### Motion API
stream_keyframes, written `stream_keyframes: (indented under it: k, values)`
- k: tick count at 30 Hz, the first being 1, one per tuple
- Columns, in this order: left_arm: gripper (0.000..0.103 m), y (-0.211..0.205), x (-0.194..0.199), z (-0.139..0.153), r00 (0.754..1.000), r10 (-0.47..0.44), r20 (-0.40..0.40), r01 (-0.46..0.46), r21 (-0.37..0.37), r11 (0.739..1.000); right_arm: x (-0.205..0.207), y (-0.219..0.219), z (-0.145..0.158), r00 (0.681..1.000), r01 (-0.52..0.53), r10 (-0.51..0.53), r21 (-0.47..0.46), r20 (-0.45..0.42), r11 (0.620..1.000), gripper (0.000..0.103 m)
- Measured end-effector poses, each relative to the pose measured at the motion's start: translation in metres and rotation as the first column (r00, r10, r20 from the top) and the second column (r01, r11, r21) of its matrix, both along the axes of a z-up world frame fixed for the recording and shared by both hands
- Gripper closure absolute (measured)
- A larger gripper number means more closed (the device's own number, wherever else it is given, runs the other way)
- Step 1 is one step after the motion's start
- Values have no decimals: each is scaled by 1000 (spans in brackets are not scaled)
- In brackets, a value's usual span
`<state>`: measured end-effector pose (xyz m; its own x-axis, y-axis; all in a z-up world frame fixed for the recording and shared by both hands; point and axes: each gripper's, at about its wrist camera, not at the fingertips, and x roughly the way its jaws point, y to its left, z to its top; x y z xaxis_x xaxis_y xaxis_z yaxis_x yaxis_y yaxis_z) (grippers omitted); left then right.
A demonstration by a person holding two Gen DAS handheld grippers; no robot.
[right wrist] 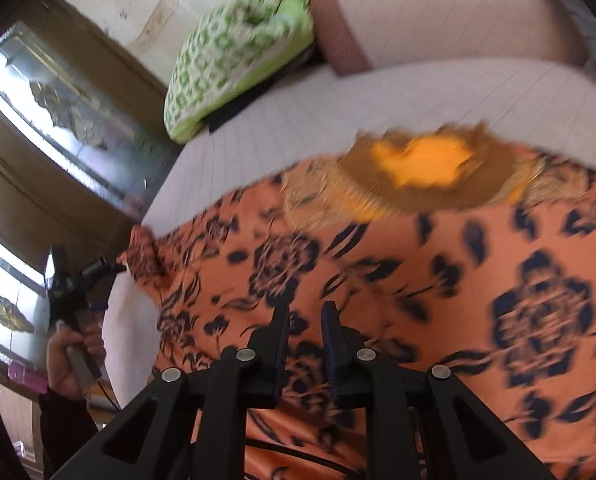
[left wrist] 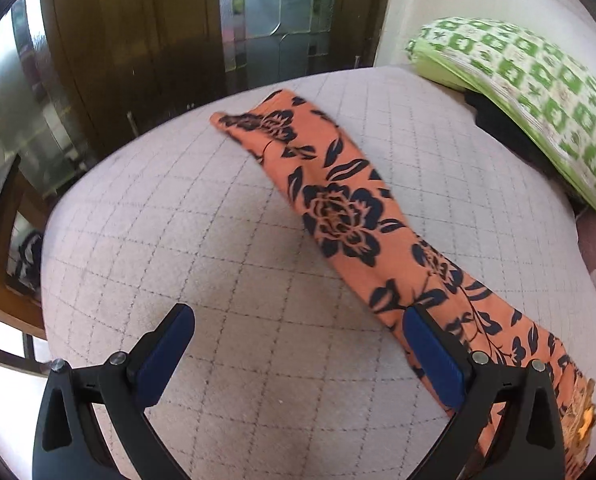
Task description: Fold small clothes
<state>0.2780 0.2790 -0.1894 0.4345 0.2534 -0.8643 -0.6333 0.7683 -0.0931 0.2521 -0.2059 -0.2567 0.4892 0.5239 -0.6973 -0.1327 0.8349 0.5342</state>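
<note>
An orange garment [left wrist: 338, 208] with dark blue flowers lies folded into a long strip, running diagonally across the pale quilted bed cover [left wrist: 177, 220]. My left gripper [left wrist: 298, 312] hovers wide open beside the strip's near end. Its right finger [left wrist: 434, 360] overlaps the cloth's edge and nothing sits between the pads. In the blurred right wrist view the garment [right wrist: 418, 280] fills the lower half, with a brown and yellow embroidered patch [right wrist: 422, 168] at its far edge. My right gripper [right wrist: 306, 316] hangs over the cloth, its fingers nearly together and nothing pinched between them.
A green-and-white patterned pillow [left wrist: 538, 100] rests on something dark at the far right corner of the bed. Beyond the bed stands a wooden door with glass panels [left wrist: 145, 40]. A person's hand [right wrist: 71, 356] holds the left tool at the bed's left edge.
</note>
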Motion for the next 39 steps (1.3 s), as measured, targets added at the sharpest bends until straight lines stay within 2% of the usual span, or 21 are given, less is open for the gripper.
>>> stream_keyframes:
  k: [5, 7, 10, 14, 17, 19, 21, 28, 31, 33, 34, 35, 36, 37, 39]
  values:
    - [0, -4, 6, -6, 999, -42, 12, 43, -52, 998, 8, 27, -31, 995, -72, 66, -69, -80, 995, 83]
    - [0, -9, 11, -8, 998, -65, 10, 66, -60, 996, 7, 26, -29, 997, -69, 67, -63, -40, 996, 83]
    - [0, -12, 15, -10, 998, -68, 12, 69, -82, 994, 8, 24, -24, 995, -85, 81, -63, -65, 994, 83]
    - [0, 7, 18, -16, 999, -15, 47, 23, -181, 983, 1, 18, -21, 995, -96, 94, -62, -42, 993, 83]
    - [0, 27, 17, -17, 995, 48, 84, -22, -284, 959, 0, 15, -26, 993, -103, 100, -43, -64, 994, 83]
    - [0, 41, 20, -22, 991, 81, 110, -34, -375, 926, 1, 12, -27, 993, -97, 96, -15, -66, 995, 83]
    - [0, 49, 22, -29, 989, 113, 101, -60, -424, 904, 3, 10, -28, 992, -100, 99, -3, -75, 995, 83]
    - [0, 62, 42, -29, 978, 152, 142, -75, -440, 895, 5, 8, -30, 991, -98, 101, 28, -89, 995, 83]
    - [2, 75, 54, -30, 961, 177, 211, -63, -459, 886, 5, 12, -29, 991, -108, 108, 10, -79, 994, 83]
    - [17, 82, 61, -35, 957, 185, 223, -64, -461, 885, 5, 12, -29, 991, -110, 110, 7, -76, 994, 83]
    - [23, 86, 64, -35, 957, 189, 222, -73, -445, 892, 5, 12, -29, 991, -109, 110, 11, -76, 994, 83]
    - [34, 86, 66, -35, 955, 189, 227, -75, -432, 899, 5, 11, -30, 991, -109, 109, 14, -75, 994, 83]
    - [52, 89, 69, -37, 954, 181, 237, -67, -422, 904, 5, 11, -30, 991, -108, 109, 17, -74, 994, 83]
    - [60, 90, 71, -39, 955, 178, 239, -62, -426, 902, 6, 11, -30, 991, -108, 109, 20, -74, 994, 82]
    - [83, 95, 72, -45, 951, 190, 244, -67, -437, 897, 7, 12, -30, 991, -109, 110, 17, -71, 994, 83]
